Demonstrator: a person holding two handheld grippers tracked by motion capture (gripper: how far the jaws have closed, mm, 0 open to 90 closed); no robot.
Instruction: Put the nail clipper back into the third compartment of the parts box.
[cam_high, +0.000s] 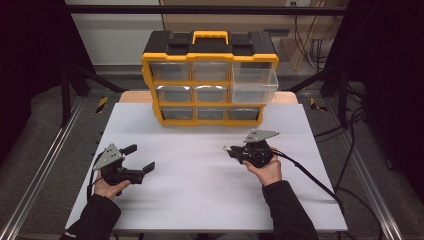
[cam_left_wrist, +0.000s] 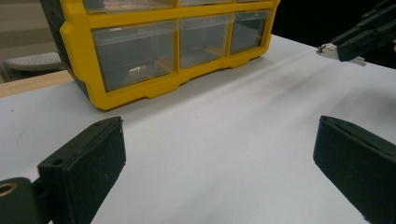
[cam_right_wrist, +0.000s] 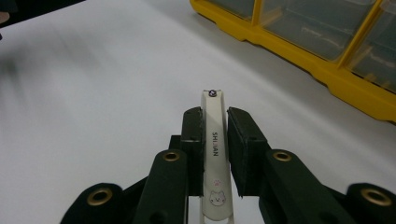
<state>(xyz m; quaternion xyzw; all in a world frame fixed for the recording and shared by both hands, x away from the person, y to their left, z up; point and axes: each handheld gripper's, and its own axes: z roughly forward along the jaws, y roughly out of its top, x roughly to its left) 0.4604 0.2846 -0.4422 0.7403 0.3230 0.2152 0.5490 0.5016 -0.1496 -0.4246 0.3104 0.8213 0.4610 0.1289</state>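
Right gripper (cam_right_wrist: 215, 126): fingers clamped on a white nail clipper (cam_right_wrist: 215, 154) — held lengthwise between the pads, its tip pointing past them.
Nail clipper: raised above the tabletop (cam_high: 200, 150), in front of the yellow drawer cabinet (cam_high: 210, 75), toward its right end.
Left gripper (cam_high: 139, 158): fingers wide apart — nothing between them, in front of the cabinet's left end.

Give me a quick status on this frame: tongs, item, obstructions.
Right tongs shut on white nail clipper, held above the table. Left tongs open, empty. Yellow drawer organizer ahead, top-right drawer pulled out. Path between looks clear.
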